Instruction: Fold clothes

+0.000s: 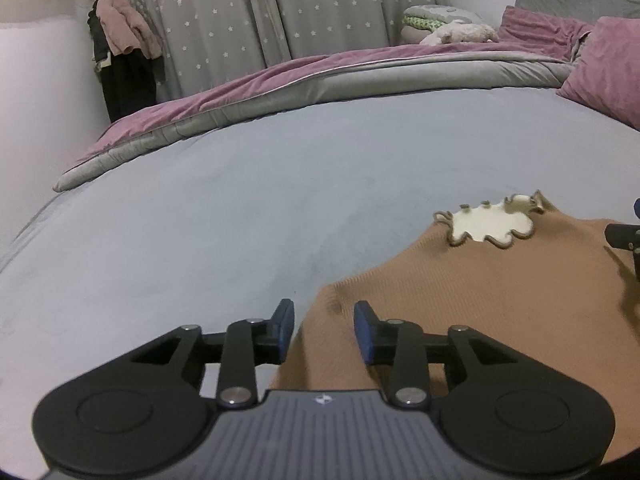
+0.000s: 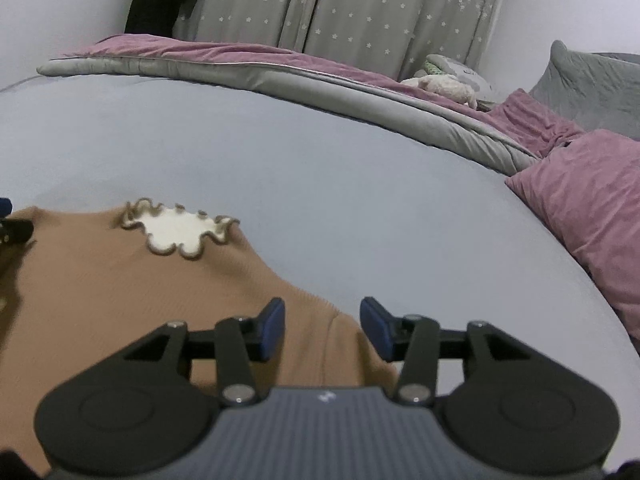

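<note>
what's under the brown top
The brown top lies flat on the blue-grey bed sheet, which shows all around it. Whatever sits directly beneath the fabric is covered, so I cannot tell if anything else is there.

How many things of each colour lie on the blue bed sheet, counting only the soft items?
Brown: 1, the brown sweater with a cream ruffled collar
Purple: 1, the purple pillow
Purple and grey: 1, the folded-back duvet
Pale: 1, the plush toy
Total: 4

Other cushions at the far end are too unclear to count.
</note>
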Tool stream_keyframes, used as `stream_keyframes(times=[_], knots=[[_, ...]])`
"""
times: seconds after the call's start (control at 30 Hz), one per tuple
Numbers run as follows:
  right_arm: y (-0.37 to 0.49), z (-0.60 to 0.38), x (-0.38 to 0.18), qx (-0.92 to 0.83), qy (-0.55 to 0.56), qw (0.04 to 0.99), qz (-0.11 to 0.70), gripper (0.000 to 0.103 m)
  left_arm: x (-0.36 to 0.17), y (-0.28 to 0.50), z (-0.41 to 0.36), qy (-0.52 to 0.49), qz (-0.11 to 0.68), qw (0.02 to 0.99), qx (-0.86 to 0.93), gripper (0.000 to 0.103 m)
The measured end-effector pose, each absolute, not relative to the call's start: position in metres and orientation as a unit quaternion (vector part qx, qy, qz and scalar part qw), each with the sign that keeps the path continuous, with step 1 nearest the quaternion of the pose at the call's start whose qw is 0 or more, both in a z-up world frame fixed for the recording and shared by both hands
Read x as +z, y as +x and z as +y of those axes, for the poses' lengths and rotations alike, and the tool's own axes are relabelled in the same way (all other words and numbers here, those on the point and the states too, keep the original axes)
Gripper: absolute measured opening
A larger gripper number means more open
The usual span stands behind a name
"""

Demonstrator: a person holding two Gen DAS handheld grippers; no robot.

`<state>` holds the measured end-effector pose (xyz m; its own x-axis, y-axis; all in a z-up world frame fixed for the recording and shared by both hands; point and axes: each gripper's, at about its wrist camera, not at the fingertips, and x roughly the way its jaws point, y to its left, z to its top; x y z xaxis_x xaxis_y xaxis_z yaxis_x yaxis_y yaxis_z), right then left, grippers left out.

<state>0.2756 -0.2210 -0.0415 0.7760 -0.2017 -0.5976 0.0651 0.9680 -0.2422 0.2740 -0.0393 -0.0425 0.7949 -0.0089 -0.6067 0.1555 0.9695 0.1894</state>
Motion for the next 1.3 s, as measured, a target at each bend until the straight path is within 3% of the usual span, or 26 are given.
stream_keyframes(times=[0.33,1.3], knots=[[0.234,-0.214,-0.027,-0.066,-0.092,0.938,0.328,0.053,-0.035,0.241,-0.044,0.115,0.328,0.936,-0.054,0.042],[0.115,-0.206,-0.019,-0.04,-0.017,0.925,0.377,0.058,-0.027,0.131,-0.032,0.064,0.348,0.932,-0.085,0.049]])
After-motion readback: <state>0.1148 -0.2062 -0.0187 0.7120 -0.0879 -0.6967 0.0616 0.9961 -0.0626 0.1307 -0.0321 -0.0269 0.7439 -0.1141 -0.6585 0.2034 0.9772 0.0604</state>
